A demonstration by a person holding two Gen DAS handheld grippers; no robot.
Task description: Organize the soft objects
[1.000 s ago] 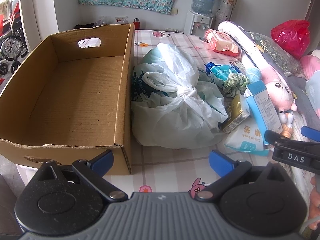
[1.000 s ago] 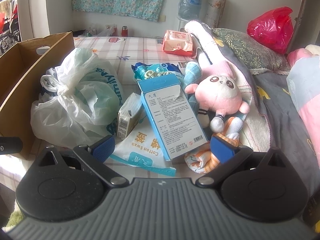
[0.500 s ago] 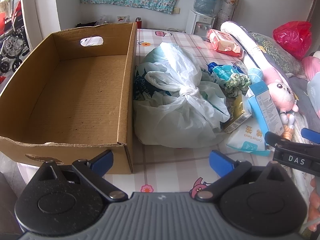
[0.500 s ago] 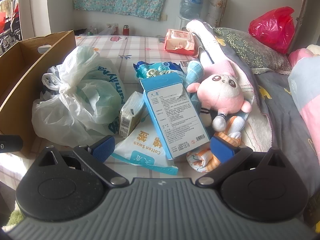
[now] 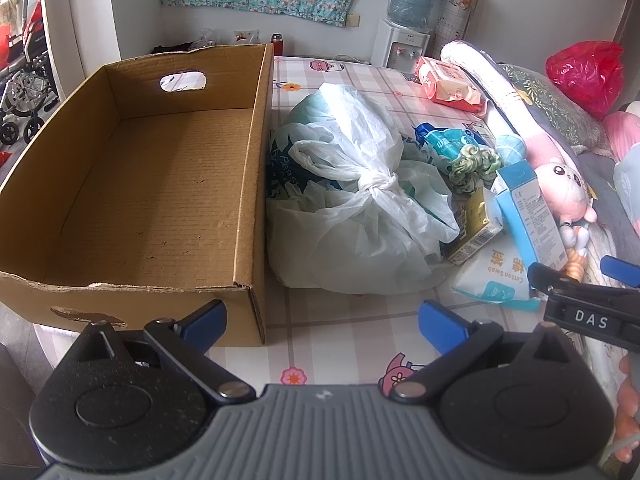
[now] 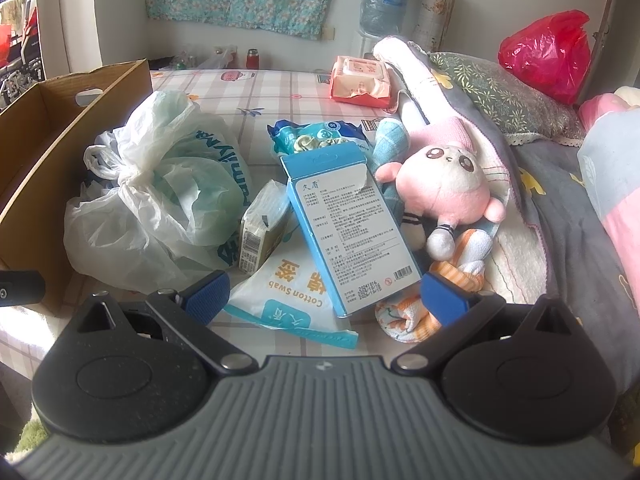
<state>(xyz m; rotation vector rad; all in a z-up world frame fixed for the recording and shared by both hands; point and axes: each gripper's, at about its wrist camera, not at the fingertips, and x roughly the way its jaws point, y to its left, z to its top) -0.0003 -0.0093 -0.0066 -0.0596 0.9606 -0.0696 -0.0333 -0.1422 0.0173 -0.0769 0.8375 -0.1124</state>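
Observation:
An open, empty cardboard box point(image 5: 132, 184) stands at the left on the checked bed sheet. A knotted white plastic bag point(image 5: 360, 208) lies against its right wall. Right of the bag are a blue carton point(image 6: 348, 224), a cotton swab pack point(image 6: 288, 300), a small tissue pack point(image 6: 260, 236), a pink plush toy point(image 6: 444, 188) and an orange-striped cloth point(image 6: 436, 292). My left gripper point(image 5: 322, 320) hovers open near the box's front corner, holding nothing. My right gripper point(image 6: 324, 294) is open over the swab pack and carton, its tips also showing in the left wrist view point(image 5: 580, 276).
A red wipes pack point(image 6: 364, 84) lies further back on the bed. A rolled towel, grey blanket and floral pillow point(image 6: 500, 96) pile up at the right, with a red plastic bag point(image 6: 548, 52) behind. A water dispenser point(image 5: 408, 32) stands by the wall.
Both grippers have pulled back and risen slightly, so the box, bag and pile look a little smaller. Nothing on the bed has moved and both stay open.

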